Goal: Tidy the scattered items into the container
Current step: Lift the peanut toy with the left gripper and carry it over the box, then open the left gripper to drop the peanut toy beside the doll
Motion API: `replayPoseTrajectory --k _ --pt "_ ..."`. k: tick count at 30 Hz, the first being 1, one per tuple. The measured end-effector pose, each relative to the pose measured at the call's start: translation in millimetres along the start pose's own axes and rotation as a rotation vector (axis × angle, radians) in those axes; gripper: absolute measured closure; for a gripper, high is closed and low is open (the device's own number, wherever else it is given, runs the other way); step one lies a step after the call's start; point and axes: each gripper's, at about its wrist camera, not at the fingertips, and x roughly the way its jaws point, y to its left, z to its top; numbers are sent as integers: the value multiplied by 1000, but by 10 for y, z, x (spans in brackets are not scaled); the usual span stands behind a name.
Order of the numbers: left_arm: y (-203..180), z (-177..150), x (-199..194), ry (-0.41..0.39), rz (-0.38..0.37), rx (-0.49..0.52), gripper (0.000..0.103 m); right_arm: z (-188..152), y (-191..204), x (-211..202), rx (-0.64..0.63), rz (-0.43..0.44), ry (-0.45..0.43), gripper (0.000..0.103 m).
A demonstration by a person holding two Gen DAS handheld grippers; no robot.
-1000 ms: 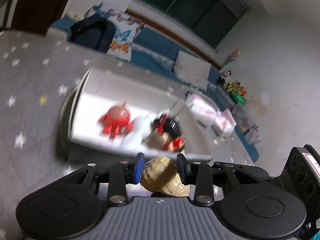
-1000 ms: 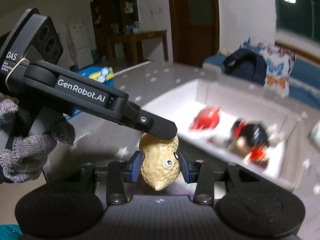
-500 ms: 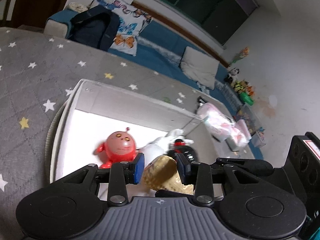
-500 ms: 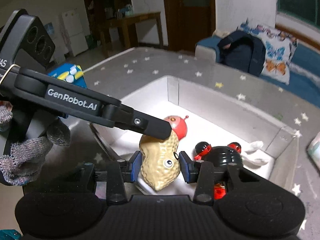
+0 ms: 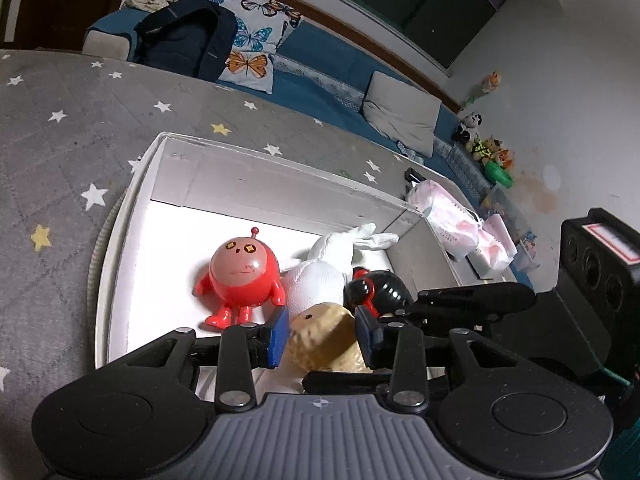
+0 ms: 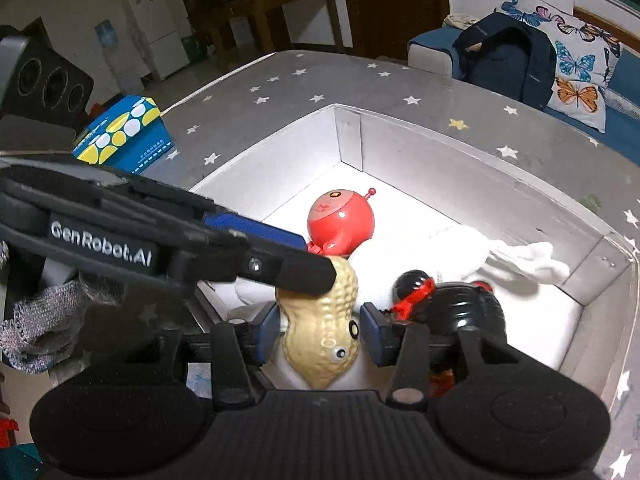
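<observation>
Both grippers pinch one peanut toy (image 6: 322, 328): the right gripper (image 6: 320, 330) at its waist, the left gripper (image 5: 322, 336) near one end. It looks hard, glossy, light, likely slippery, over the box (image 6: 480, 152).

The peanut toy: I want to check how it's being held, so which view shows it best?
The right wrist view: the peanut toy shows nearly whole, eyes included, between the right hand-held gripper pads, with a left-gripper finger on its top. The left wrist view shows only its rounded upper end between the left hand-held gripper pads, over the white box.
</observation>
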Motion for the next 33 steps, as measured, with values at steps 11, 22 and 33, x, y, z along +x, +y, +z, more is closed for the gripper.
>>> replayPoseTrajectory --k 11,22,33 --pt "19 0 -33 -6 2 -24 63 -17 8 -30 21 -34 -16 53" --pt "2 -5 -71 -15 17 -26 64 -66 12 -126 31 -52 -48 48" --pt "-62 -57 -222 -49 27 -17 64 -125 46 -273 45 -69 -89 48"
